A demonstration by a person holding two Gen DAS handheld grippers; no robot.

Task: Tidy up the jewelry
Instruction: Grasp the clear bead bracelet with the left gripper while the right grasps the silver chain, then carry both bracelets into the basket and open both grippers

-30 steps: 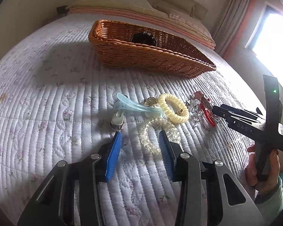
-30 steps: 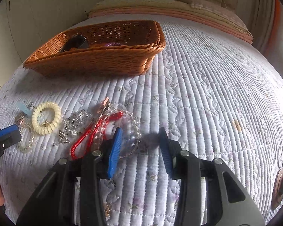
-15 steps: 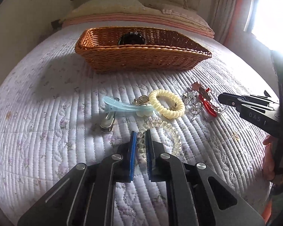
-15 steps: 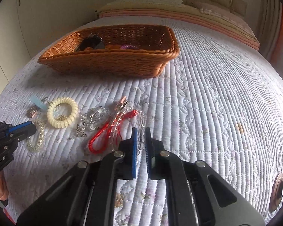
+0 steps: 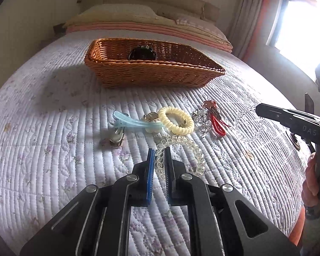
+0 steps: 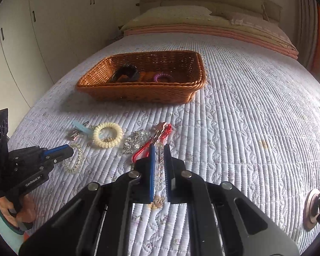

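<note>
My left gripper (image 5: 159, 152) is shut on a clear spiral hair tie (image 5: 181, 147) and holds it just above the quilt; it also shows in the right wrist view (image 6: 74, 160). My right gripper (image 6: 159, 149) is shut on a clear bead bracelet (image 6: 159, 166), which hangs from it in the left wrist view (image 5: 247, 125). A wicker basket (image 5: 151, 76) stands beyond, holding a black clip (image 6: 125, 73) and a purple hair tie (image 6: 162, 76). A cream spiral hair tie (image 5: 176, 122), a light blue hair clip (image 5: 134, 122), a crystal piece (image 5: 202, 119) and a red cord (image 5: 217, 125) lie on the quilt.
The bed's quilt (image 5: 42, 128) spreads all round. Pillows (image 5: 117, 15) lie at the head of the bed. Wardrobe doors (image 6: 32, 32) stand to the left, a bright window (image 5: 305, 27) to the right. A small round copper object (image 6: 313, 204) lies near the right edge.
Both grippers went from open to shut, the left on the clear spiral hair tie, the right on the bead bracelet. Both have since lifted slightly with their pieces.
</note>
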